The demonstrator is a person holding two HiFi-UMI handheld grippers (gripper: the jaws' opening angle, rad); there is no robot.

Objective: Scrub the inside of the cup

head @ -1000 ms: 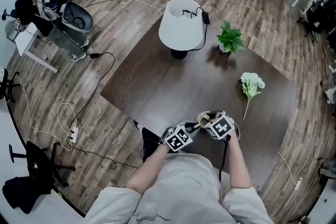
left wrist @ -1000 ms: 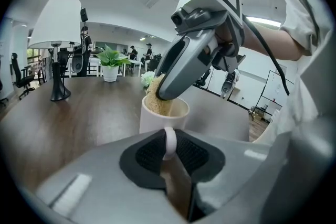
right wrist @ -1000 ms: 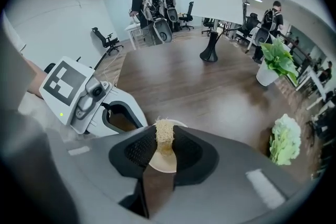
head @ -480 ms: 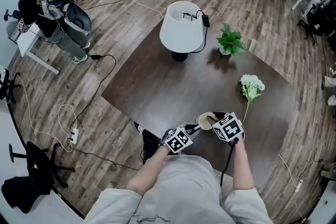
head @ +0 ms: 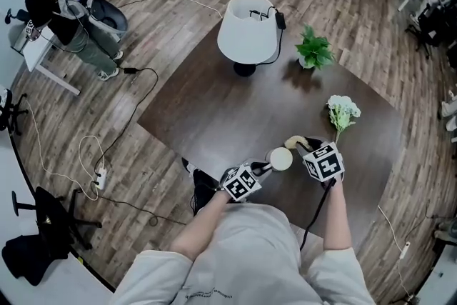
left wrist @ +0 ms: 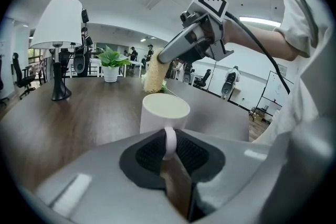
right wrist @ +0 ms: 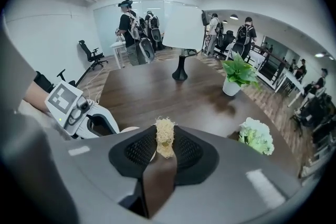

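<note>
So the right gripper (head: 305, 146) has been pulled off to the right of the cup (head: 280, 158) since a second ago. Back then it was parked right over the cup's mouth. Now the mouth is left uncovered, and the pale inside can be seen from the head view. The left gripper (head: 261, 168) has barely been shifted.

The cup is white and kept upright, close to the near edge of the dark worktop (head: 214, 114). Its handle (left wrist: 169, 141) is pinched between the left jaws, which are closed tight on it in the left gripper view. Whether the cup's base is resting on the worktop can't be told, since it's hidden behind the gripper.

A straw-coloured, fibrous scrubber (right wrist: 165, 144) is clamped between the right jaws, with a tuft left sticking out past them. It's held outside the cup, just beyond its rim on the far right side. Whether rim and scrubber are actually touching can't be made out.

Everything else is well apart from the cup:
- A white-shaded lamp (head: 248, 31) is stood far beyond the cup.
- A small potted plant (head: 314, 52) is set beyond the cup and to its right.
- A stem of white flowers (head: 342, 114) is laid closer in, to the cup's right and a bit beyond.
</note>
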